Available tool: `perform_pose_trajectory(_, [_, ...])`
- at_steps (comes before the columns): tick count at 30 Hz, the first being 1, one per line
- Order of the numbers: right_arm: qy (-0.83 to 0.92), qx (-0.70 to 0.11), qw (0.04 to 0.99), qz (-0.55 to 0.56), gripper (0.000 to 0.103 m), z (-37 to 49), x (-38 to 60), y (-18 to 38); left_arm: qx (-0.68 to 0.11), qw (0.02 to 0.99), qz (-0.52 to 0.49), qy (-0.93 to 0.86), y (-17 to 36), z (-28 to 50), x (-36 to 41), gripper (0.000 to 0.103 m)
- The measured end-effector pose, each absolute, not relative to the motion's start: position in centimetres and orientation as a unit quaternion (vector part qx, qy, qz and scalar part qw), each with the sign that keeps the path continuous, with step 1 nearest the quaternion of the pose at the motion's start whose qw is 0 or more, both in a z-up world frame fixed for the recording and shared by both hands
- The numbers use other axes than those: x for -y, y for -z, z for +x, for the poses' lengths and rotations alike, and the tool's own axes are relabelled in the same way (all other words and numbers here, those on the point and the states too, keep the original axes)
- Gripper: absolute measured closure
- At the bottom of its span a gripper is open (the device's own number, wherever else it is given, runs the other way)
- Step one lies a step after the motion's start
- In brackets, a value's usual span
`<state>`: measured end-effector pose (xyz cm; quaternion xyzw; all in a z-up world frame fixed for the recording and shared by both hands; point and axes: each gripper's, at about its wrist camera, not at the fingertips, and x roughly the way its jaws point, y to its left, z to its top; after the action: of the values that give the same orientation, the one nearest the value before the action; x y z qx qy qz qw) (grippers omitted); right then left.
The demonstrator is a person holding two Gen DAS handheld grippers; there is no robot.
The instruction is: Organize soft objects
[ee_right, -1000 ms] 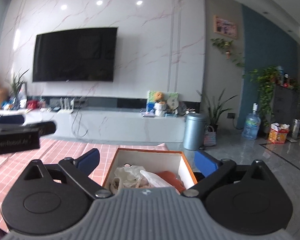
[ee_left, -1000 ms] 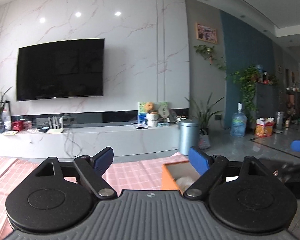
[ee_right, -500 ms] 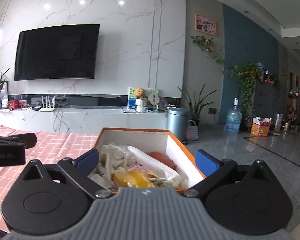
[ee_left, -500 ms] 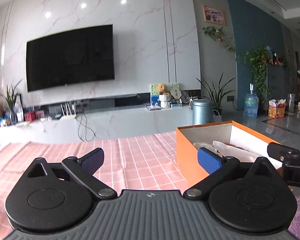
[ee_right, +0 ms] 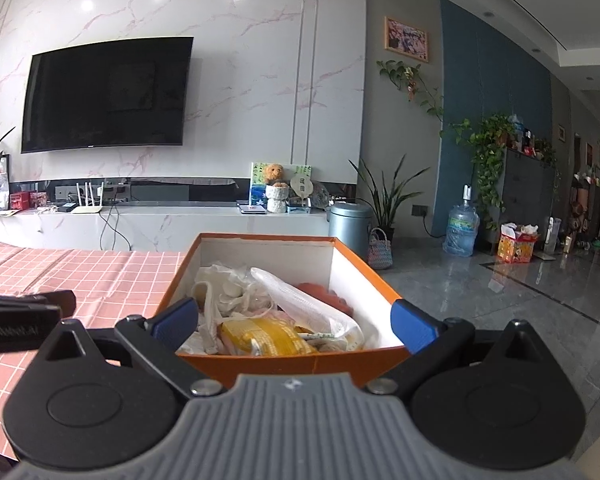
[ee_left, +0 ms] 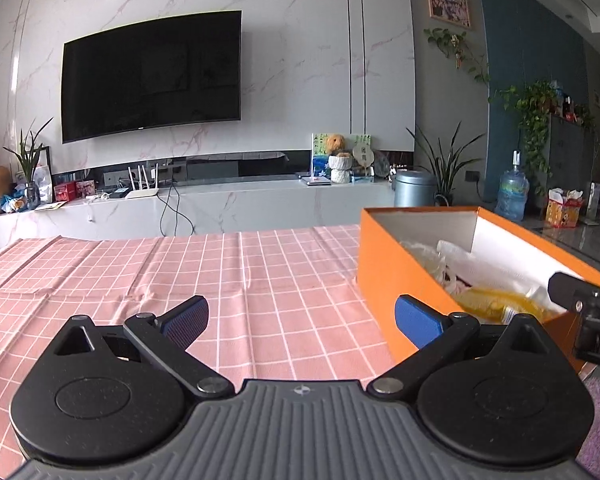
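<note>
On the pink checked tablecloth [ee_left: 260,280] sits an open orange box [ee_right: 376,284], white inside, no lid in view. Right gripper [ee_right: 296,320] hangs over the box's near edge, fingers spread wide, nothing between them. Left gripper [ee_left: 300,316] hovers above bare cloth just left of the box, fingers also spread and empty.

Box contents, jumbled together: white cloth bag with straps [ee_right: 220,288] at the left, clear plastic bag [ee_right: 300,300] across the middle, yellow packet [ee_right: 260,338] at the near end, something orange-red [ee_right: 320,290] toward the back. The orange-red item is mostly buried, so possibly fabric, can't confirm.

Soft objects all lie in the box; none show on the visible cloth. Step is ambiguous: fits either soft items gathered into the box with grippers just released, or a full box about to be unpacked and sorted onto the cloth. Not calling it.

If the right gripper goes in, note the bags are limp and layered, so a pinch on a strap or a plastic fold will likely drag neighbours along. Left gripper is placed well to steady the box wall.
</note>
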<state>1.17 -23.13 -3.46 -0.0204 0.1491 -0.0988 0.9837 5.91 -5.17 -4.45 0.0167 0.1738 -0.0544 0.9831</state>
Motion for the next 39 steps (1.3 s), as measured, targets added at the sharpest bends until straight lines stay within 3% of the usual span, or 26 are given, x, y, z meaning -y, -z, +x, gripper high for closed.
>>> perform_pose_trajectory(39, [0.093,-0.163,0.982,-0.020,0.003,0.96,22.07,4.00,-0.190,0.981,0.024,0.040,4.39,5.03,4.85,0.000])
